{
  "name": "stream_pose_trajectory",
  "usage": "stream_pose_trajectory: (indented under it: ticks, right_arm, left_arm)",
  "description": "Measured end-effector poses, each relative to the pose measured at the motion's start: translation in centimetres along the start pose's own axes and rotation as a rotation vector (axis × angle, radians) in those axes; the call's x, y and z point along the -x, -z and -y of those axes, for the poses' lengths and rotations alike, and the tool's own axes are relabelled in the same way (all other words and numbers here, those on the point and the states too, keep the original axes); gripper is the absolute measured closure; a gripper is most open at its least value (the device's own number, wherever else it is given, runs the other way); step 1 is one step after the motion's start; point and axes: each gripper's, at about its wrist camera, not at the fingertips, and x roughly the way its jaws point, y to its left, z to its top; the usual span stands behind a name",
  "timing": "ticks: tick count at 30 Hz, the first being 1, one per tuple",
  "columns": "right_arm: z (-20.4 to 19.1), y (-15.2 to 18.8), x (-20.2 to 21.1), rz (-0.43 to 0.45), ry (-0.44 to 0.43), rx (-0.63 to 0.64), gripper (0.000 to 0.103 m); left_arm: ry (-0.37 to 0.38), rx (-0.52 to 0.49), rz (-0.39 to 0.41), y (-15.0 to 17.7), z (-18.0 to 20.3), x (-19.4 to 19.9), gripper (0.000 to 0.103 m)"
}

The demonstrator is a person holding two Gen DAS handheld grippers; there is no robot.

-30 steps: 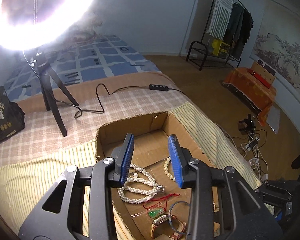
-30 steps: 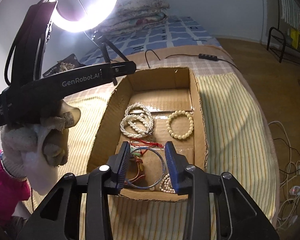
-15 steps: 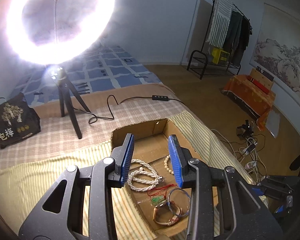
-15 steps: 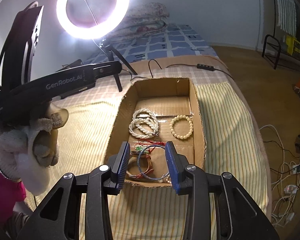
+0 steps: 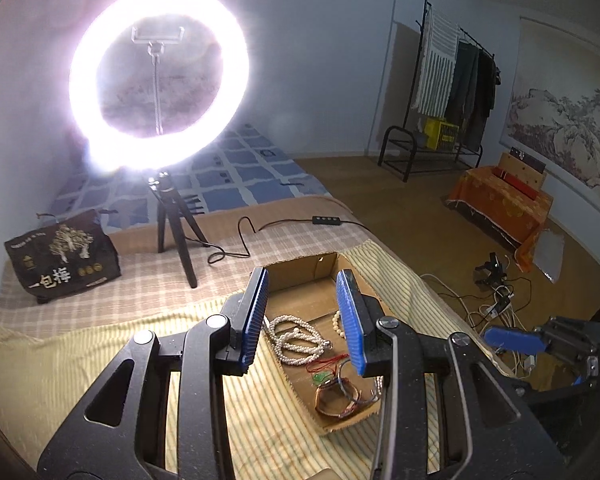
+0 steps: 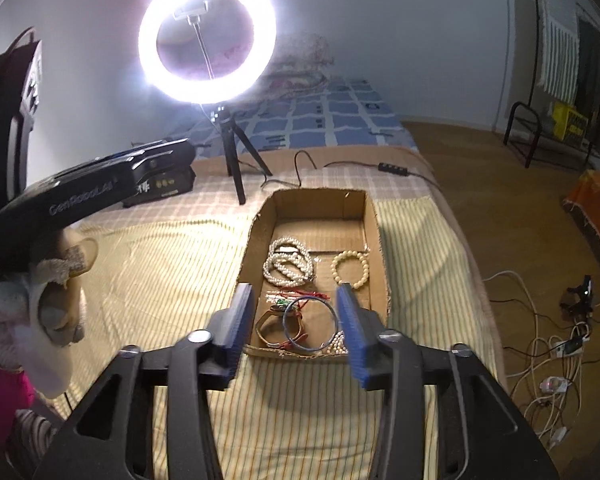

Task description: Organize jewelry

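Below both grippers, on the bed's striped cloth (image 6: 148, 280), sits the cardboard box (image 6: 374, 248) with the jewelry: pearl necklace (image 6: 288, 266), bead bracelet (image 6: 350, 268), blue bangle (image 6: 310, 324), watch (image 6: 270, 320). Right gripper (image 6: 292, 320): jaws have just been opening, nothing between them; bangle and watch lie beneath the gap, apart from the pads. Left gripper (image 5: 302, 320): jaws parted, empty, above the necklace, not touching.
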Motion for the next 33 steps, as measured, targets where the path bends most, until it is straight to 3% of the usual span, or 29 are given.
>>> stream_pose_trajectory:
  ticks: [6, 11, 14, 19, 21, 23, 33]
  right_arm:
    - [-1.1, 0.3, 1.8, 0.030, 0.046, 0.020, 0.053]
    - [-1.8, 0.8, 3.0, 0.072, 0.102, 0.017, 0.040]
    - [-2.0, 1.1, 3.6, 0.093, 0.143, 0.009, 0.036]
    - [-2.2, 1.4, 4.4, 0.137, 0.214, 0.027, 0.026]
    - [-2.2, 1.5, 4.7, 0.155, 0.237, 0.025, 0.023]
    - [-2.0, 1.6, 5.0, 0.167, 0.248, 0.013, 0.023]
    - [-1.1, 2.1, 5.0, 0.202, 0.290, -0.007, 0.021]
  left_arm:
    - [-0.018, -0.014, 0.026, 0.7, 0.1, 3.4, 0.068]
    - [-0.041, -0.035, 0.047, 1.7, 0.4, 5.7, 0.067]
    - [-0.048, -0.036, 0.055, 2.4, 0.4, 6.8, 0.057]
    - [-0.065, -0.025, 0.059, 3.1, 0.3, 7.9, 0.048]
    - [-0.067, -0.015, 0.065, 3.3, 0.3, 8.3, 0.036]
    - [-0.069, -0.006, 0.073, 3.4, 0.2, 8.6, 0.031]
    - [-0.069, -0.037, 0.091, 4.1, 1.2, 9.4, 0.020]
